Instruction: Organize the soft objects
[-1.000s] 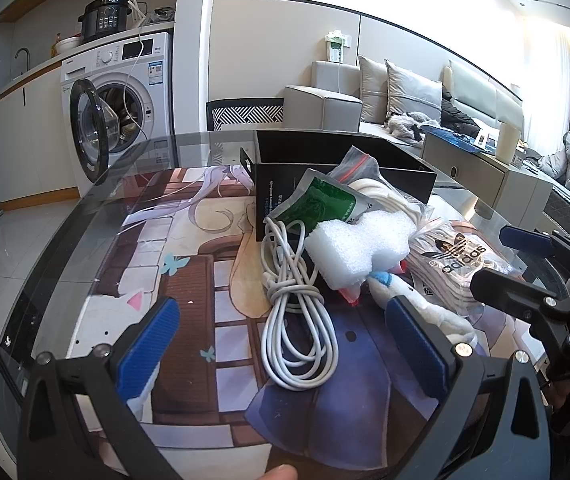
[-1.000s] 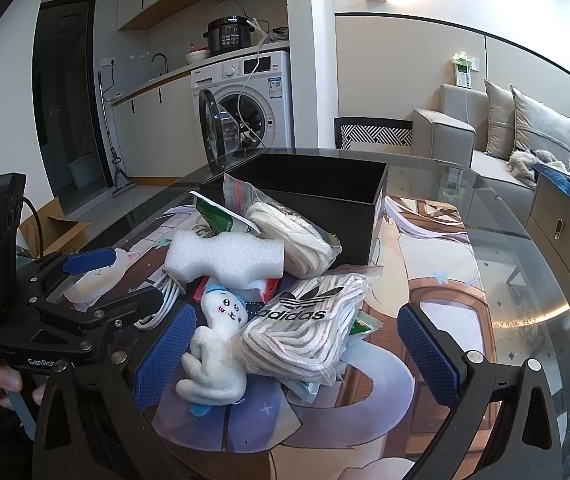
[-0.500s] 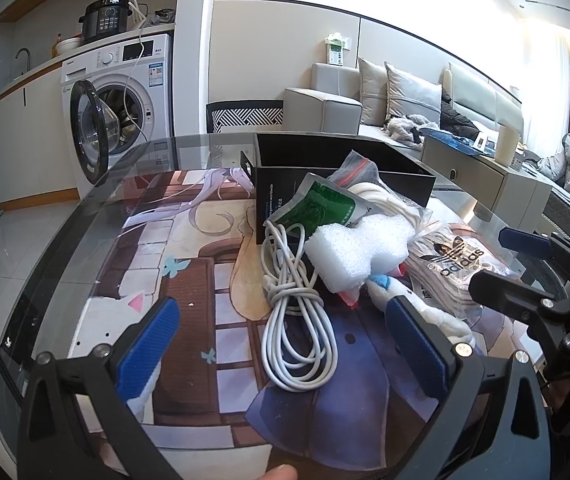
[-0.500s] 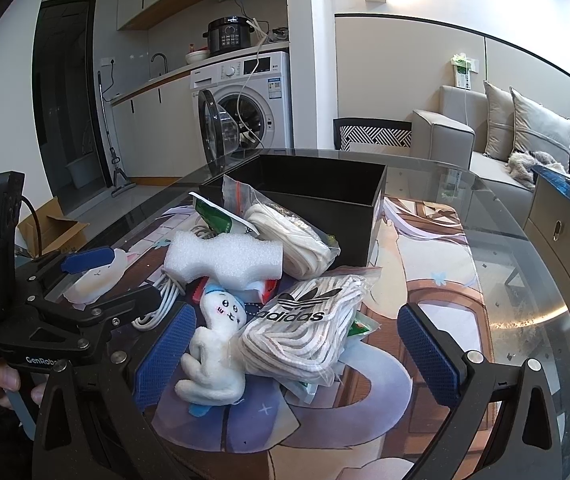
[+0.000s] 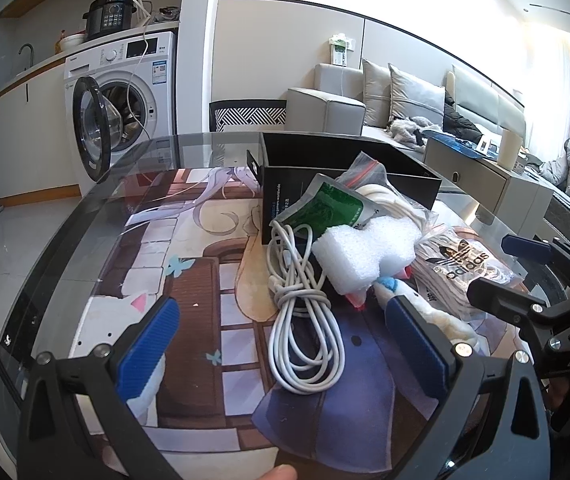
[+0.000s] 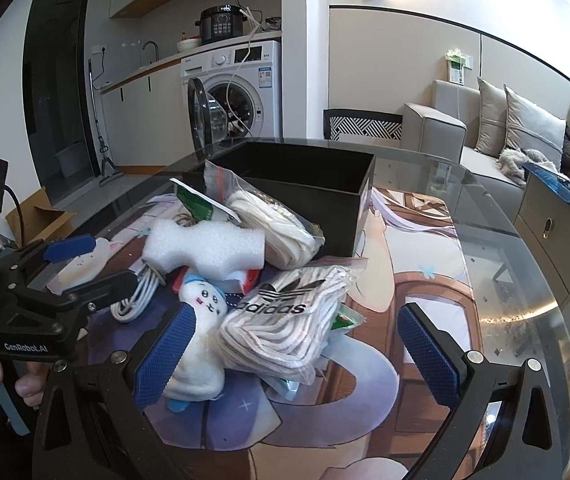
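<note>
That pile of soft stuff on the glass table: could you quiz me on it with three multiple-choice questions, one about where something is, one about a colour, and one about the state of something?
1. Where does the white foam block lie?
A. inside the black box
B. on top of the pile, in front of the black box
C. on the floor

2. What colour are the pads on the gripper fingers?
A. blue
B. red
C. yellow

3. How do the two grippers stand?
A. both shut on the cable
B. one open, one shut
C. both open, holding nothing

Answers:
1. B, the foam rests on the cable and bags, with the black box behind it.
2. A, blue ribbed pads show in both views.
3. C, the left gripper and right gripper have wide gaps with nothing clamped.
</note>
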Motion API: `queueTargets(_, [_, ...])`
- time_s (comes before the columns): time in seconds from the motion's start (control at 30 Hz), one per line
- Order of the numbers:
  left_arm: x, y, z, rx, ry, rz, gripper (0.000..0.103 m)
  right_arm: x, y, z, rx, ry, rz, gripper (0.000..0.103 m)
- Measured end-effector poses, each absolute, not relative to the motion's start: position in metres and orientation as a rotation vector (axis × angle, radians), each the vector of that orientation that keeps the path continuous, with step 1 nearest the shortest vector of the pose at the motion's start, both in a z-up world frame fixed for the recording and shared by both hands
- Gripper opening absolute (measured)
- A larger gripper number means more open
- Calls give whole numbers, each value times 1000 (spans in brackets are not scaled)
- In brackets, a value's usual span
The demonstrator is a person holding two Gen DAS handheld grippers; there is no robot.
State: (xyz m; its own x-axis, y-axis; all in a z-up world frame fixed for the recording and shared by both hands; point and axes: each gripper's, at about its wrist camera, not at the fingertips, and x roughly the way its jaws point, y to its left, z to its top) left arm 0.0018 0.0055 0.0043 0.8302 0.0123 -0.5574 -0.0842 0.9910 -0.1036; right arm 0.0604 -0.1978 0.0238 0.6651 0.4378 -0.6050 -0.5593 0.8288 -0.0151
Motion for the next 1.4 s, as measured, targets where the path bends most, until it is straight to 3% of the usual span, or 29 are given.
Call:
queueTargets(0.87, [21, 19, -5, -140, 662, 77, 103, 92, -168, 10, -341, 764, 522, 102])
queueTargets(1.03, [26, 19, -7, -140, 681, 80, 103, 93, -174, 5, -324, 785, 540, 85])
queueTargets(1.4, [36, 12, -10, -123, 720, 77, 103, 96, -179, 6, -317, 798, 534, 81])
